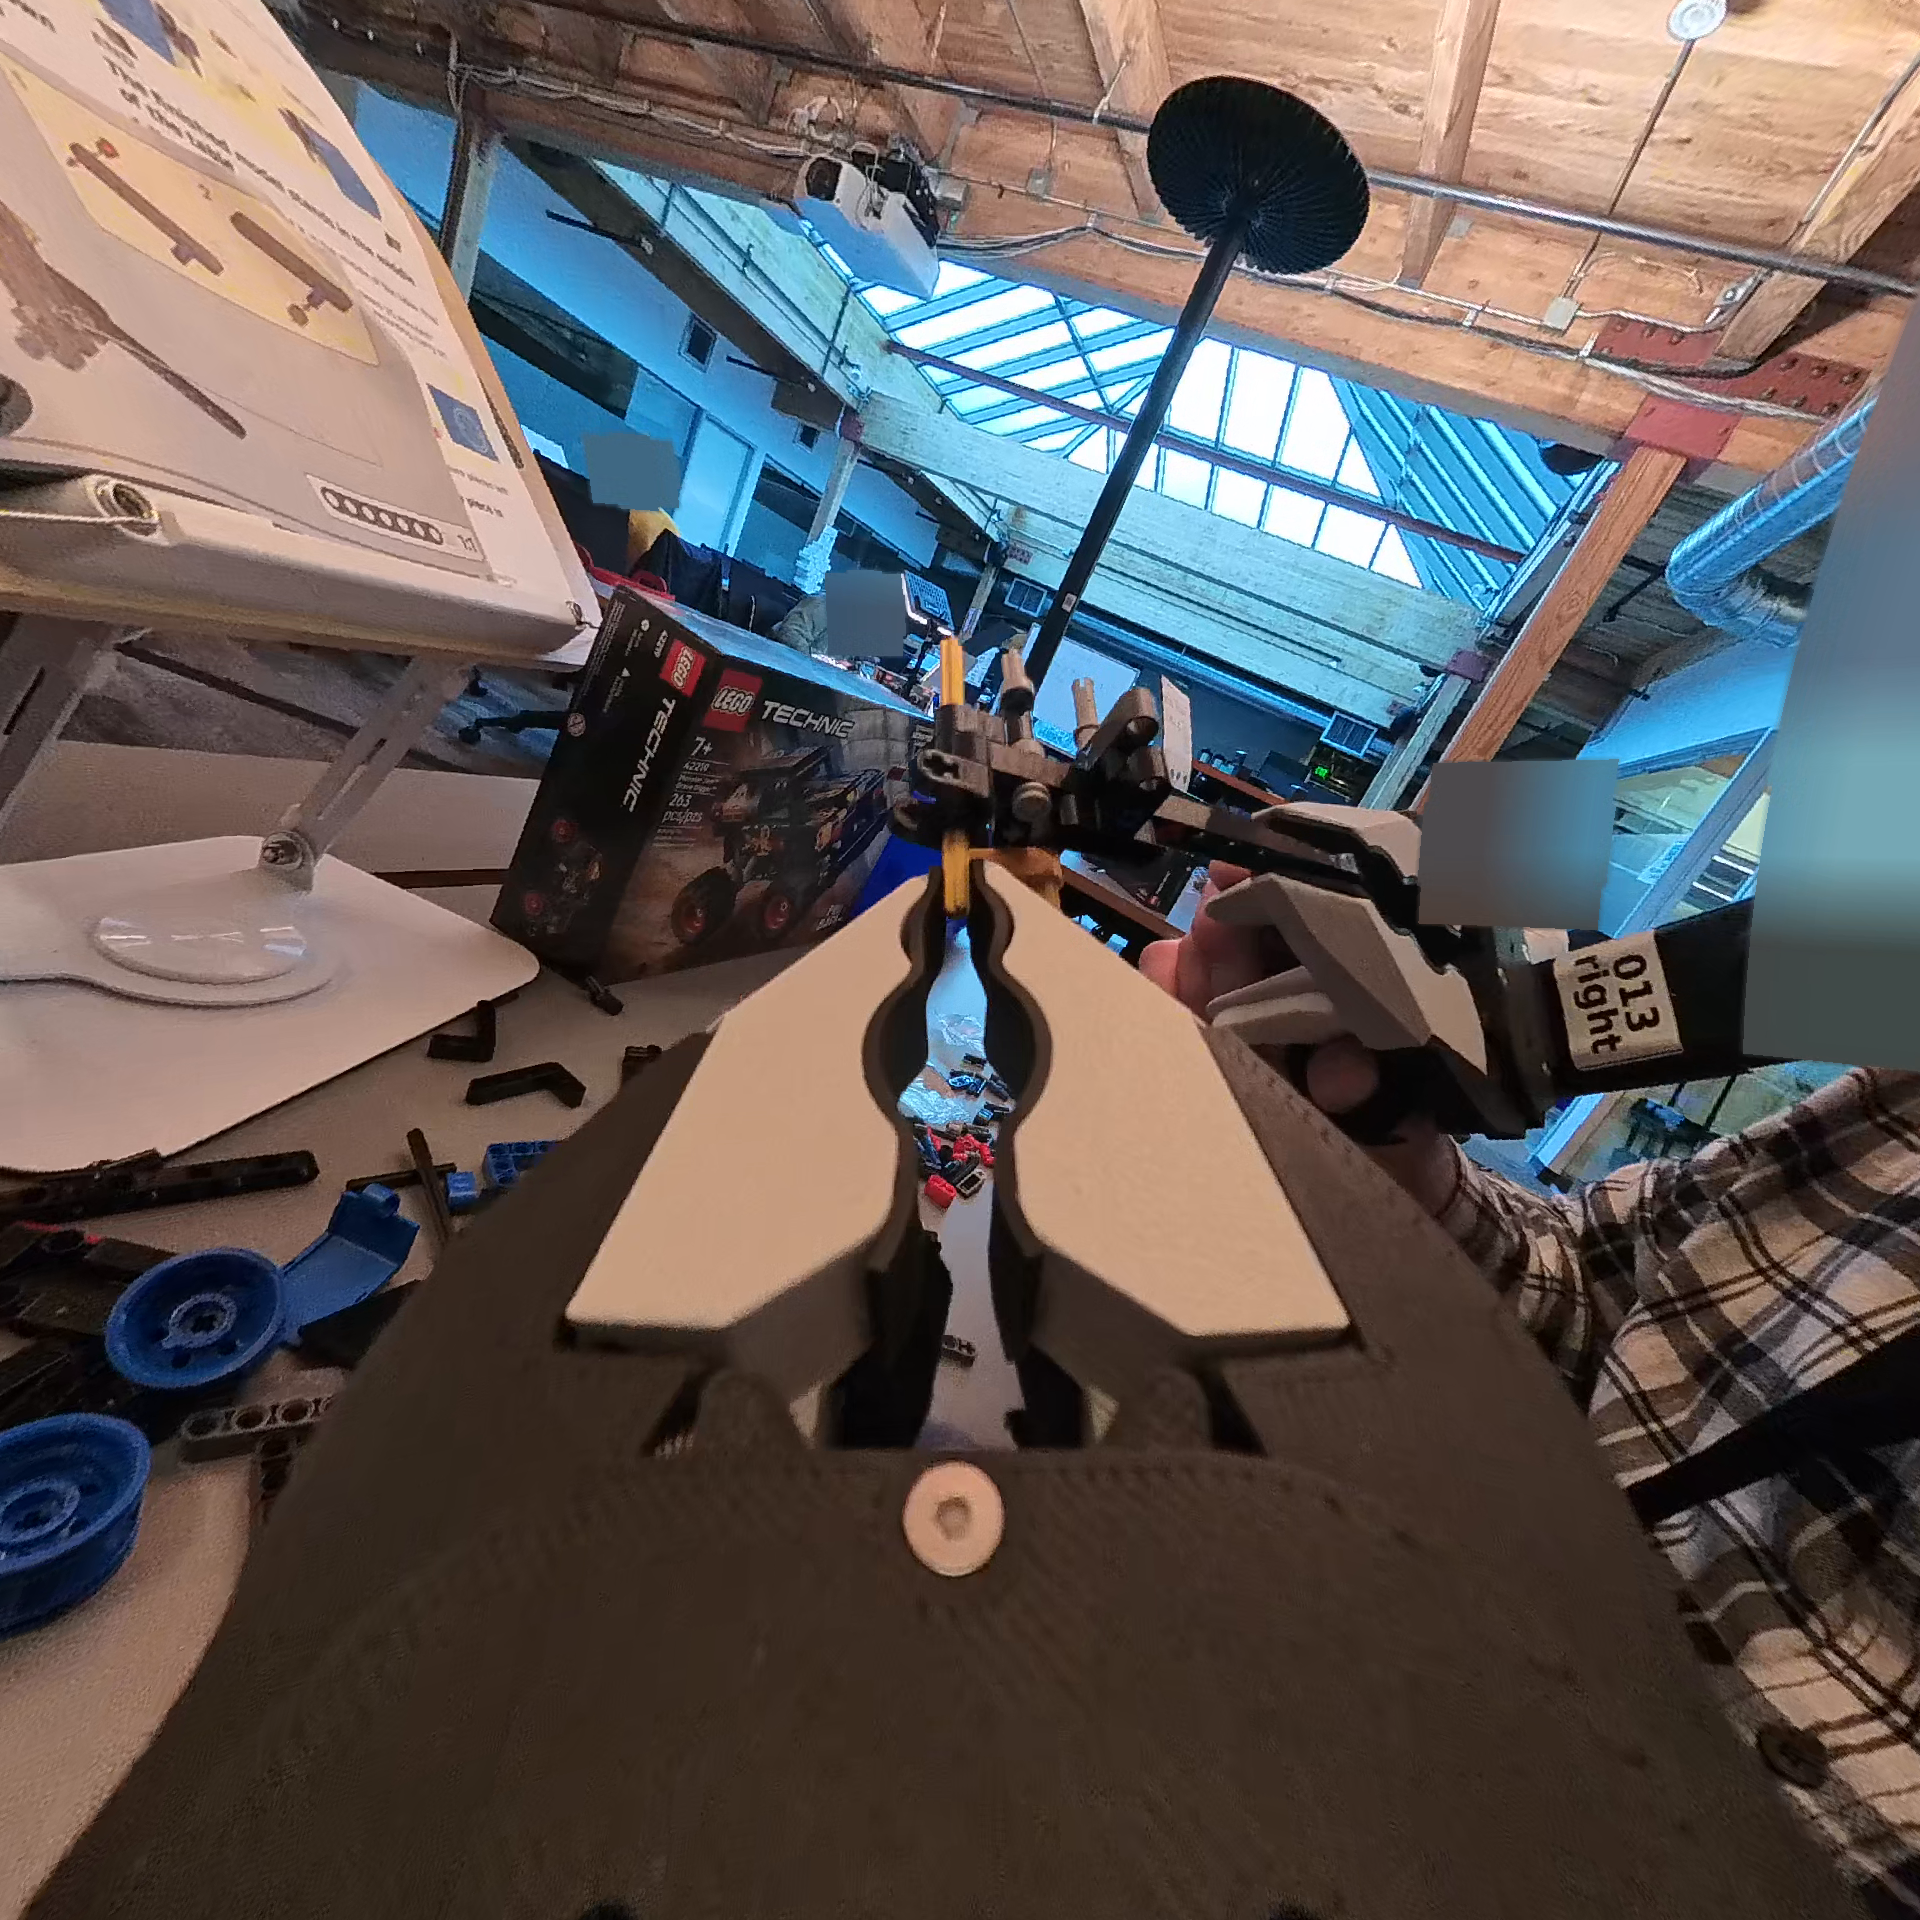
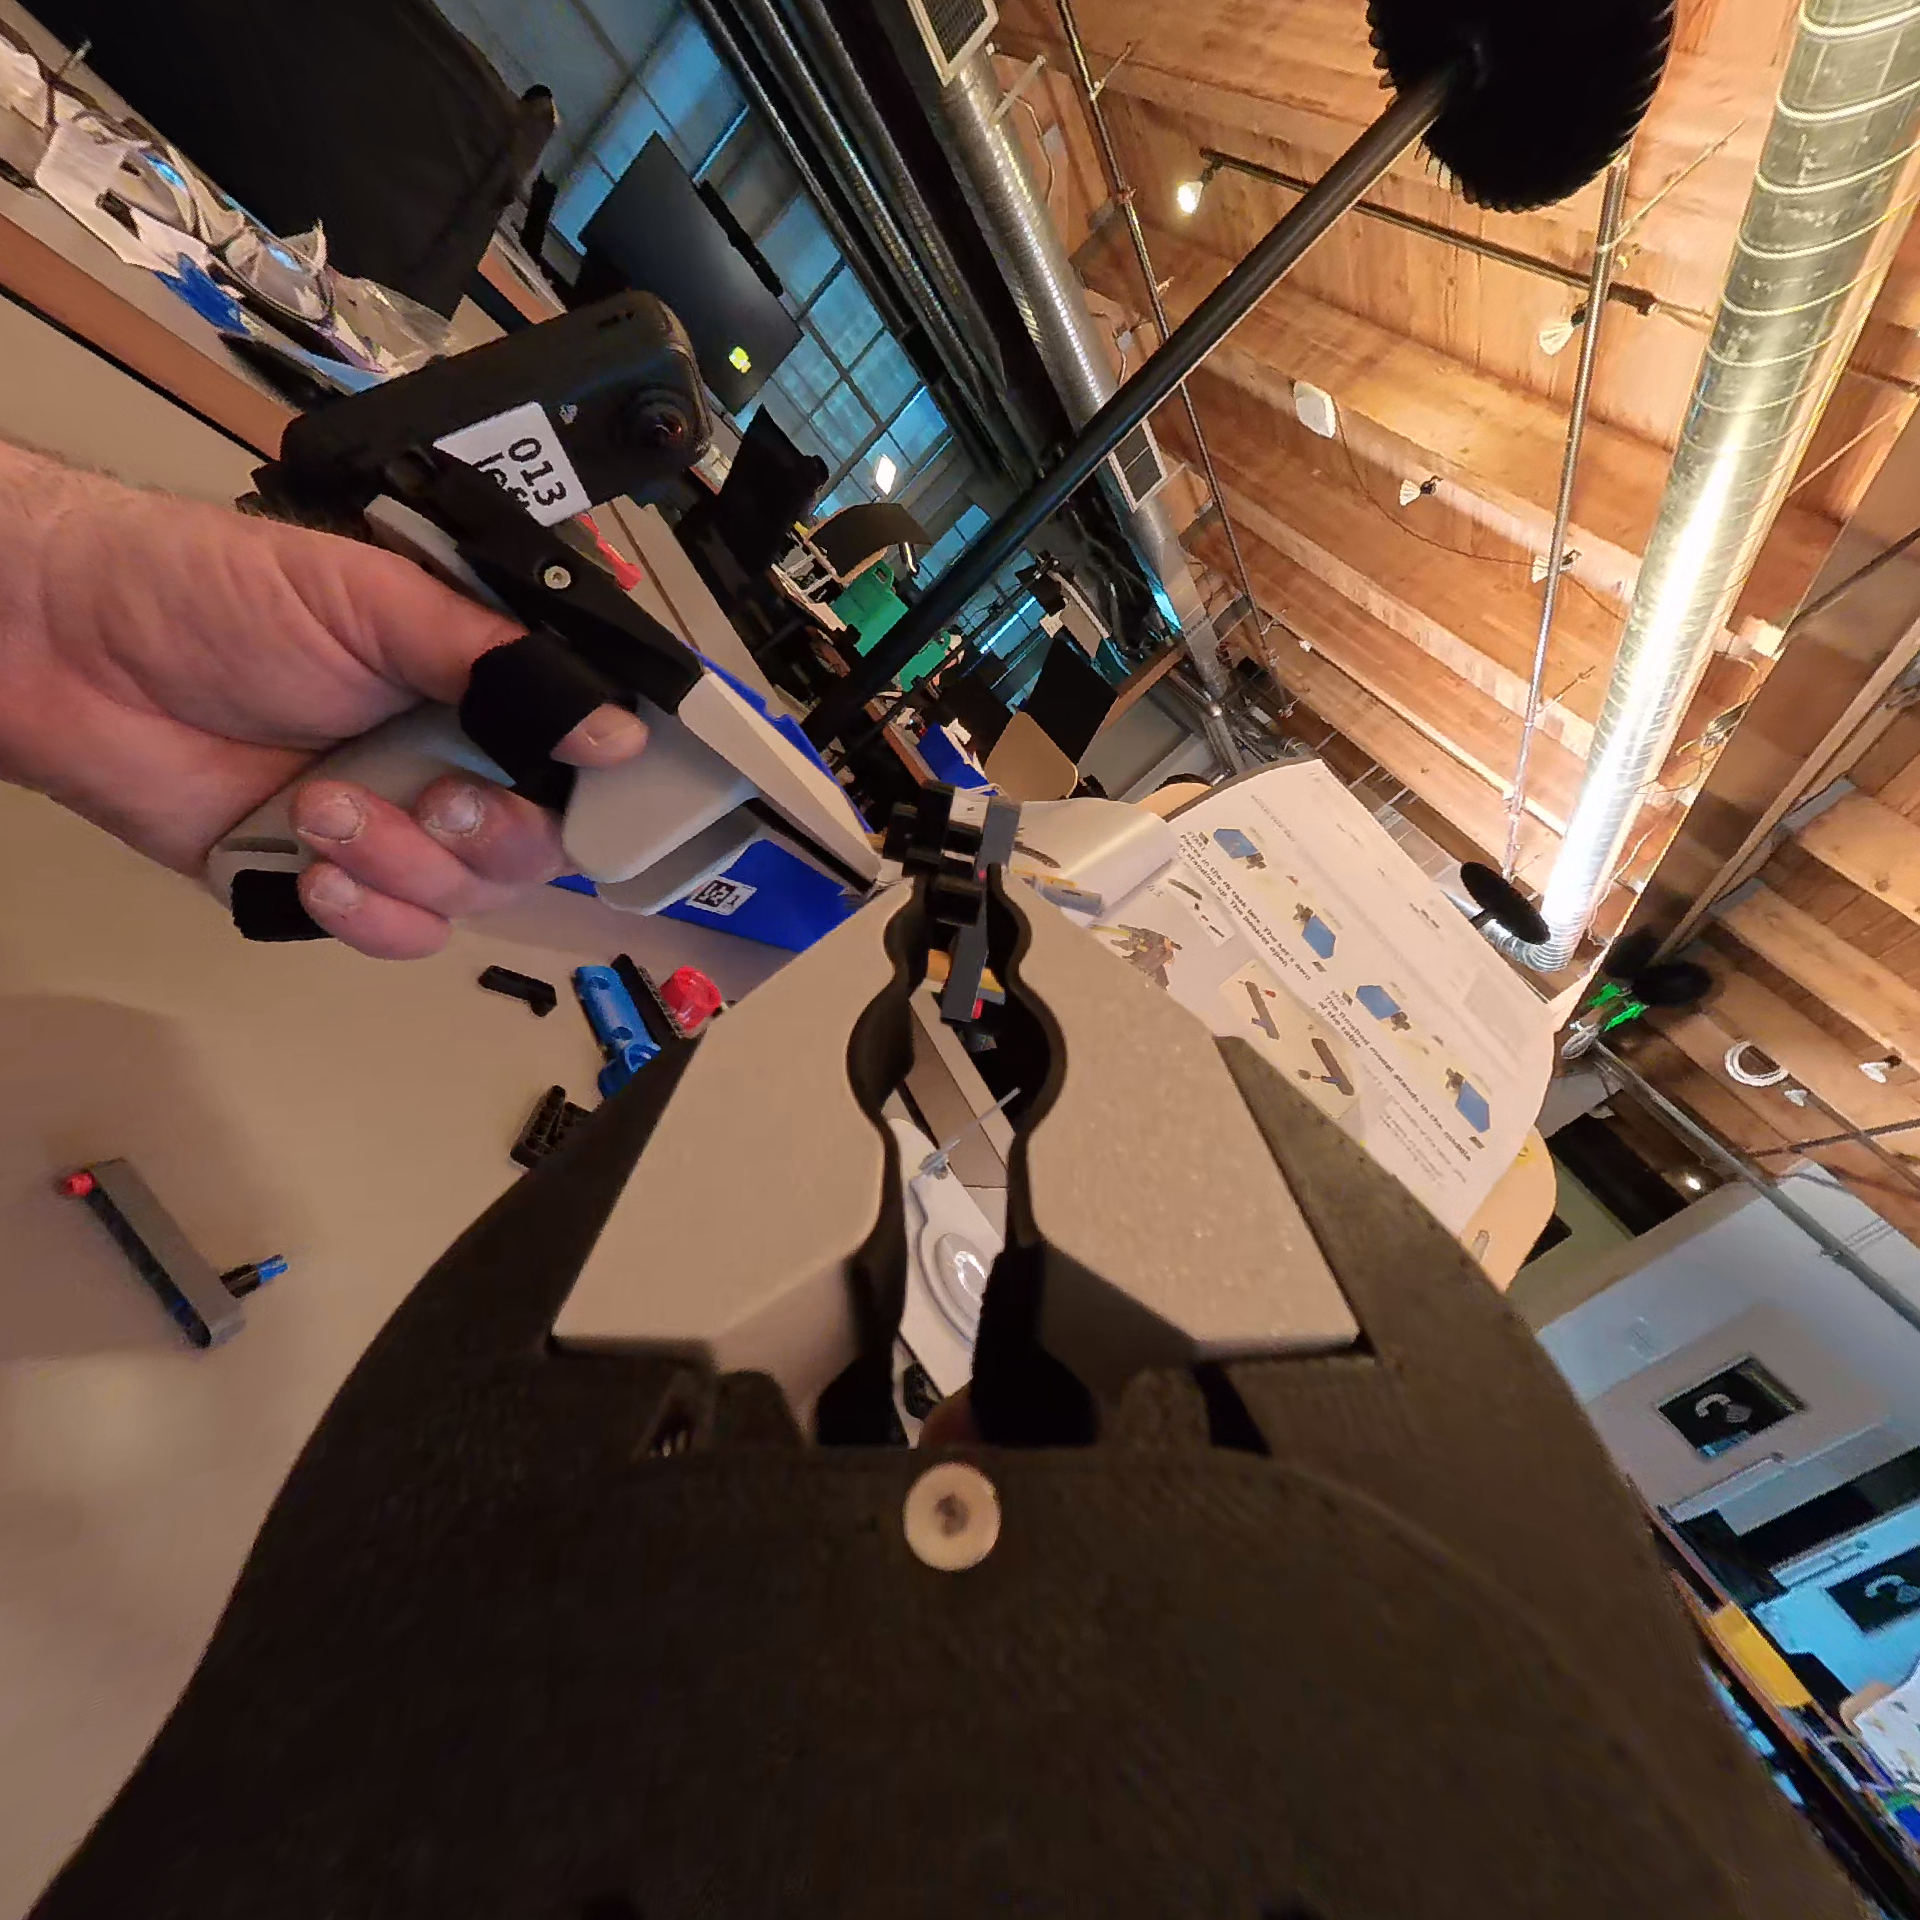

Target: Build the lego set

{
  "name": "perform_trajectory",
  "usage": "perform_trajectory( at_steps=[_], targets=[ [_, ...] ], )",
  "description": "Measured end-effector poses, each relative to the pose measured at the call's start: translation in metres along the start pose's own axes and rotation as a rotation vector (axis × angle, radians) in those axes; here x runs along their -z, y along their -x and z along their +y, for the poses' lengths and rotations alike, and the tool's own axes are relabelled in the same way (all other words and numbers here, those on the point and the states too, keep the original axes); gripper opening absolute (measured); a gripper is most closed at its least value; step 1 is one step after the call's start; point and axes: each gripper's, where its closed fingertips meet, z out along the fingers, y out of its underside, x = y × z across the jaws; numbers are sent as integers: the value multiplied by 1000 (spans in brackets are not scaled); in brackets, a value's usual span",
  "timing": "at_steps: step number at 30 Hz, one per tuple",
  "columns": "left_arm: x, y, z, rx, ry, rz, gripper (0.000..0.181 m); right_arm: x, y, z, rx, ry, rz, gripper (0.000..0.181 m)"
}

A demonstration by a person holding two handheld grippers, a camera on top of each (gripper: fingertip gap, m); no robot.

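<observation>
Both grippers are raised above the table and meet at a small dark grey and black lego assembly (image 1: 1023, 774). My left gripper (image 1: 961, 883) is shut on a thin yellow axle (image 1: 954, 868) that runs up through the assembly. The right gripper comes in from the right in the left wrist view (image 1: 1309, 842) and grips the assembly's black beam. In the right wrist view my right gripper (image 2: 961, 894) is shut on the assembly (image 2: 961, 883), a grey beam showing between its fingers. The left gripper (image 2: 727, 790), held by a bare hand, meets it from the left.
Loose parts lie on the table: blue wheels (image 1: 192, 1325), black beams (image 1: 525, 1086), small red and black pieces (image 1: 951, 1153), a grey beam (image 2: 161, 1252). The lego box (image 1: 707, 821) and an instruction sheet on a white stand (image 1: 239, 312) are behind. A black pole (image 1: 1143, 416) rises overhead. Tip to tip, the grippers are about 7 cm apart.
</observation>
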Motion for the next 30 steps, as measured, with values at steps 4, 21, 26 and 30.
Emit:
perform_trajectory(
  at_steps=[4,21,26,30],
  targets=[
    [0,2,3,9,6,-5,1,-2,2,2,-15,0,-3,5],
    [1,0,3,-44,-24,3,9,-5,-5,6,-209,-16,-9,4],
    [1,0,4,-70,-20,-7,9,-6,-7,8,-289,-23,-23,5],
    [0,2,5,-75,-18,-14,16,-7,-7,7,-281,-20,-19,5]
  ],
)
